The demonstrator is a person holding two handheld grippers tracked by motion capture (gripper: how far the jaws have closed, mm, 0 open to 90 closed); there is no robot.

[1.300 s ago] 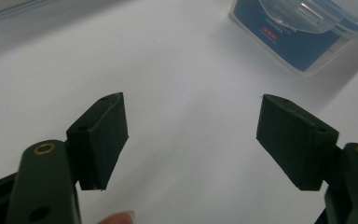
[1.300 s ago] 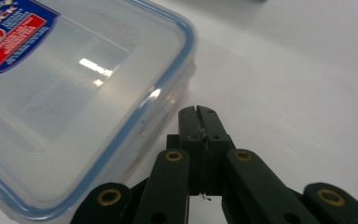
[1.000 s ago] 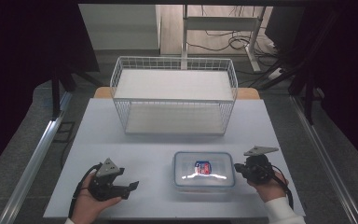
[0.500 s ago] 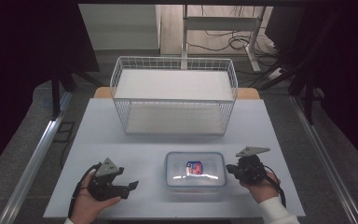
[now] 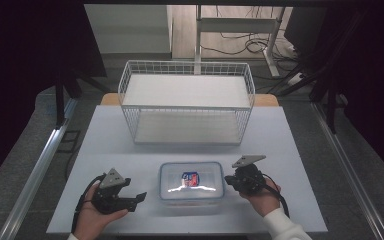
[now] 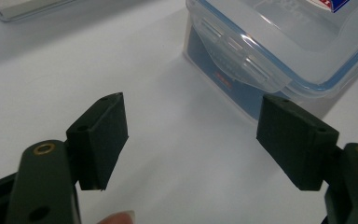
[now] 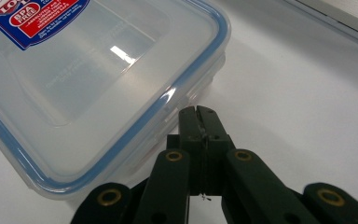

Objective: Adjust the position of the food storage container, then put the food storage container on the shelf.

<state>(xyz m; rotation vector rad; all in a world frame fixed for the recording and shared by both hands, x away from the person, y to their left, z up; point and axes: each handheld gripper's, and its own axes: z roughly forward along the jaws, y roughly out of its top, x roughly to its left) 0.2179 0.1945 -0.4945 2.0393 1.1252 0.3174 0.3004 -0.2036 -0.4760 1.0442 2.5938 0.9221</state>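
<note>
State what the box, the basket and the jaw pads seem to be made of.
Box: clear glossy plastic, likely; it shows glare and a blue seal.
Basket: white-coated wire, seemingly; thin grid walls.
Pads: matte black, perhaps rubber or foam.

White table [image 5: 110, 150] carries a wire basket [image 5: 187, 102] at the back; a lidded plastic container [image 5: 191, 181] near the front.

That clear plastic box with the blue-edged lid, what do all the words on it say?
"BPA FREE": in a red oval on the red and blue sticker on the lid of the clear plastic box.
"LO...": big white letters at the sticker's top edge, cut off in the right gripper view.
Small white lines on the sticker's red part: too small to read.
Raised lettering moulded into the lid: too faint to read.
</note>
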